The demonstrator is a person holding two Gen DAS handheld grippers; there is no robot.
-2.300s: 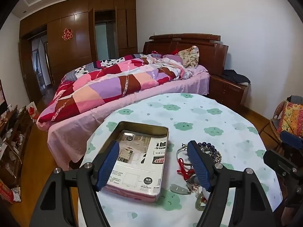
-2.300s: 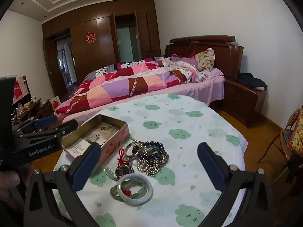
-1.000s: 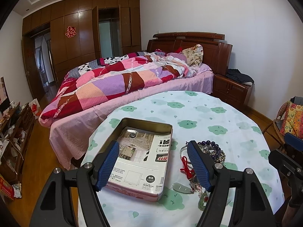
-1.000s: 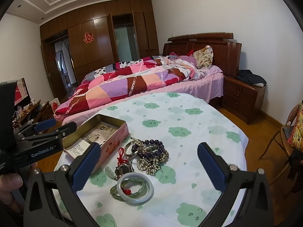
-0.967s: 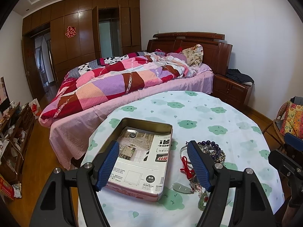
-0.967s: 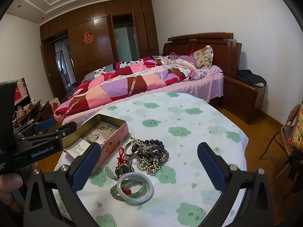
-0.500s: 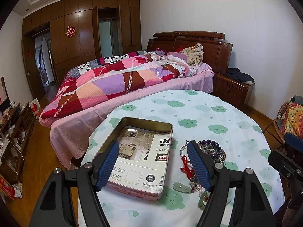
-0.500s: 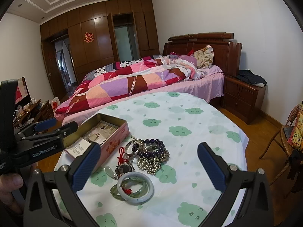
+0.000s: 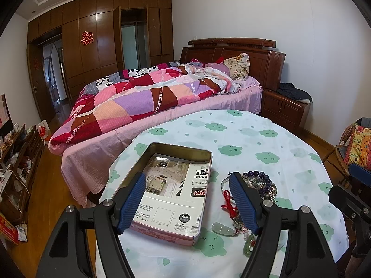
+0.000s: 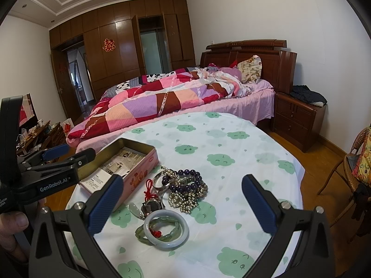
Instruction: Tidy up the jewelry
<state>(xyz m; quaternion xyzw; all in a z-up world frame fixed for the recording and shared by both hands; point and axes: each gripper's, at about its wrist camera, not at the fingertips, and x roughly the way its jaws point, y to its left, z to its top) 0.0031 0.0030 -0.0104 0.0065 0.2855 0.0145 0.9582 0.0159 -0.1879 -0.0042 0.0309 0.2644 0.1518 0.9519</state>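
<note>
An open pink tin box (image 9: 171, 231) with printed paper inside sits on the round table (image 9: 243, 139); it also shows in the right wrist view (image 10: 139, 178). Right of it lies a jewelry pile: dark bead bracelets (image 10: 190, 180), a pearl strand (image 10: 183, 201), a red knot charm (image 10: 148, 188), a watch (image 10: 151, 206) and a pale jade bangle (image 10: 165, 231) on a green bracelet. My left gripper (image 9: 189, 199) is open and empty above the box's near end. My right gripper (image 10: 182, 202) is open and empty above the pile.
A bed with a patchwork quilt (image 10: 162, 102) stands behind the table. A wooden nightstand (image 10: 299, 122) is at the right, a wicker chair (image 10: 357, 162) at far right, a cluttered low shelf (image 9: 16, 162) at left.
Both views have drifted slightly; the grippers stay open and empty, and the box and jewelry have not moved.
</note>
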